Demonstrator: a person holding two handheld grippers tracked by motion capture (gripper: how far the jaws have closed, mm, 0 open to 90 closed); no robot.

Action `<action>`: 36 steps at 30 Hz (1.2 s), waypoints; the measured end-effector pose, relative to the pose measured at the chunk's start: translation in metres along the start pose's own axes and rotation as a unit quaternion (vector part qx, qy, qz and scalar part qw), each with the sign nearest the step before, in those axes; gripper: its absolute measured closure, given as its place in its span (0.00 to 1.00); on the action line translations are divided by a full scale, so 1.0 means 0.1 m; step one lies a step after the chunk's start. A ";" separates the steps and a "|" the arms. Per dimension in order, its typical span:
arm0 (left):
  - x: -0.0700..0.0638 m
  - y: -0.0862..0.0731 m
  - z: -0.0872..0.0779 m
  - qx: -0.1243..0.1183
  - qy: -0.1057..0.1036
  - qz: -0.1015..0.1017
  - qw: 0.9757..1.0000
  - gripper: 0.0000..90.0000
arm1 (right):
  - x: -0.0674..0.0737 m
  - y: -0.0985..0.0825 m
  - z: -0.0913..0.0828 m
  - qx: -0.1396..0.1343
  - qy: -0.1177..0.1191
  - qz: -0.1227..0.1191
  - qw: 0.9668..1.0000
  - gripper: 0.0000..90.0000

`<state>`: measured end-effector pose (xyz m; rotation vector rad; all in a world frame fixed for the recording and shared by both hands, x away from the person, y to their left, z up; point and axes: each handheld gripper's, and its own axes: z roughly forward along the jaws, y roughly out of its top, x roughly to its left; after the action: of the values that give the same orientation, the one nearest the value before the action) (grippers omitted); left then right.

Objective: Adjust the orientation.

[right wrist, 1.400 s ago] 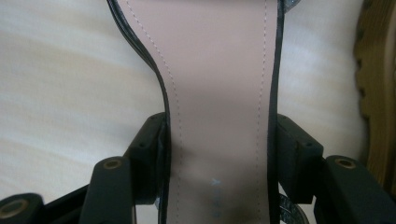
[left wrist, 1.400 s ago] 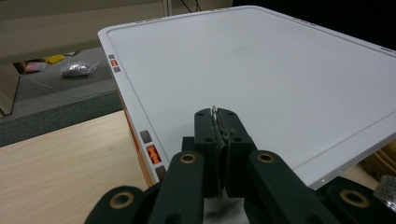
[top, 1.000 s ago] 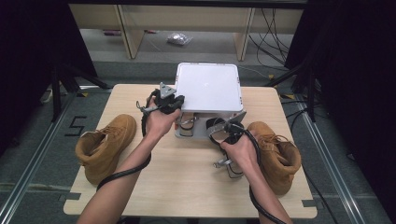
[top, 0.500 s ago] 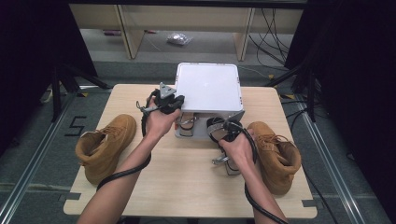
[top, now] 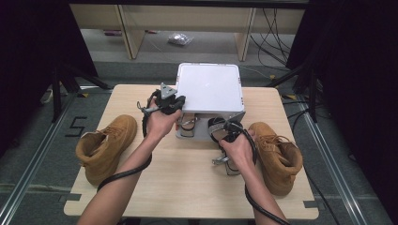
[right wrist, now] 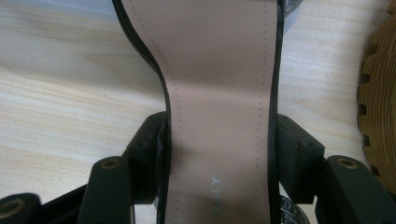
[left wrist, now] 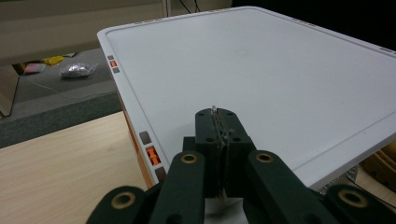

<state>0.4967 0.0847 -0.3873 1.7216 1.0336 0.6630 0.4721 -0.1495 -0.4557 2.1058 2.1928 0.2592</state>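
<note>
Left gripper [top: 177, 104] jaws pinched shut on a thin edge at the white box lid [top: 209, 86], box at counter [top: 187, 187] far edge centre, right gripper [right wrist: 219, 140] jaws clamped across a black sandal's [right wrist: 219, 84] tan insole, sandal just before the box, tan boots [top: 105, 145] at left and right edges.

Left forearm: bare, enters from the bottom edge, angled up and to the right. Left hand [top: 158, 123]: wrapped around the left gripper [top: 180, 101], grey three-cornered plate on top, black cable looping back under the forearm. Jaws pressed together, seen in the left gripper view.

Right forearm: bare, rises from bottom right. Right hand [top: 238, 149]: grasps the right gripper [right wrist: 219, 140], jaws spread, clamped against both edges of a shoe sole.
</note>
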 end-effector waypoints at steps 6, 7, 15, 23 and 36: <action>0.00 0.00 0.00 0.000 0.000 0.000 1.000 0.97 | -0.05 -0.03 -0.07 -0.020 0.007 -0.034 0.999 0.43; 0.00 0.00 0.00 0.000 0.000 0.001 1.000 0.97 | -0.05 -0.04 -0.09 -0.022 0.002 -0.038 0.999 0.43; 0.00 0.00 0.00 0.000 0.000 0.002 1.000 0.97 | -0.12 -0.19 -0.33 -0.064 0.035 -0.056 0.996 0.42; 0.00 0.00 0.00 0.000 0.001 0.002 1.000 0.97 | -0.27 -0.36 -0.56 -0.094 0.067 -0.059 0.992 0.62; 0.00 0.00 0.00 0.000 0.001 -0.001 1.000 0.97 | -0.44 -0.78 -0.74 -0.097 0.071 -0.069 0.990 1.00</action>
<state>0.4966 0.0847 -0.3874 1.7198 1.0359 0.6651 0.3839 -0.2004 -0.3994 1.8772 2.2729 0.5999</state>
